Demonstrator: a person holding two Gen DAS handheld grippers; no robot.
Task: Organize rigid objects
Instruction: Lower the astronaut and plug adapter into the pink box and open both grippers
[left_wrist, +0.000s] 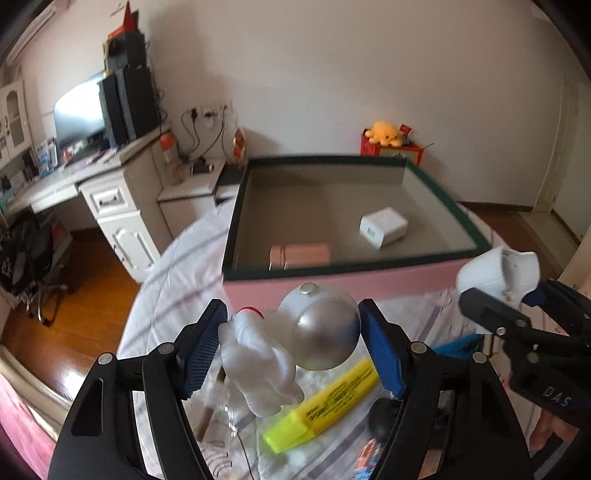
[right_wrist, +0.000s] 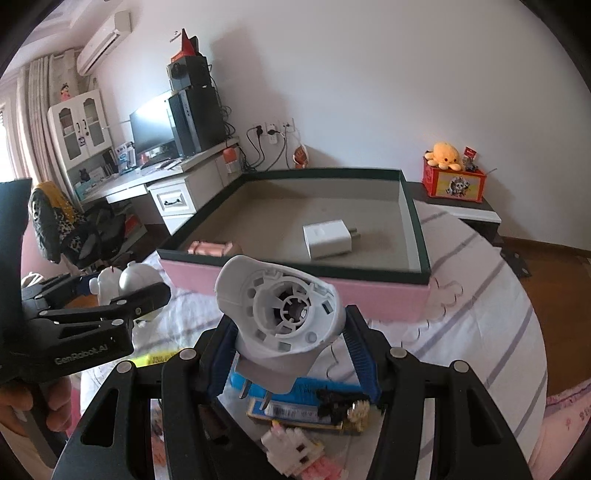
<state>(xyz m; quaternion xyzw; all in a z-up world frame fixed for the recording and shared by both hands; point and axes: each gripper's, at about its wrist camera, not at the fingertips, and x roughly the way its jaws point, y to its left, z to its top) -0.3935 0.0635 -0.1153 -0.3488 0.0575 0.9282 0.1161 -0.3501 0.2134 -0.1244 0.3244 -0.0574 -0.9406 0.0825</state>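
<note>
Left tongs (left_wrist: 291, 332) pinching astronaut toy (left_wrist: 280, 347) w/ slick round helmet, prob. light; right tongs (right_wrist: 291, 343) pinching white plug-in gadget (right_wrist: 280, 306), stiff plastic. Both near box (right_wrist: 295, 284) on bed.

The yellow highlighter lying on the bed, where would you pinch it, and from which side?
Both grippers are full now. Once one is free, I'd probably take the yellow highlighter across the middle of its barrel, from above. It lies flat on the bed cover, its long flat sides giving the pads parallel faces. The neon cap end tapers, so a grip there seems likelier to slip.
</note>
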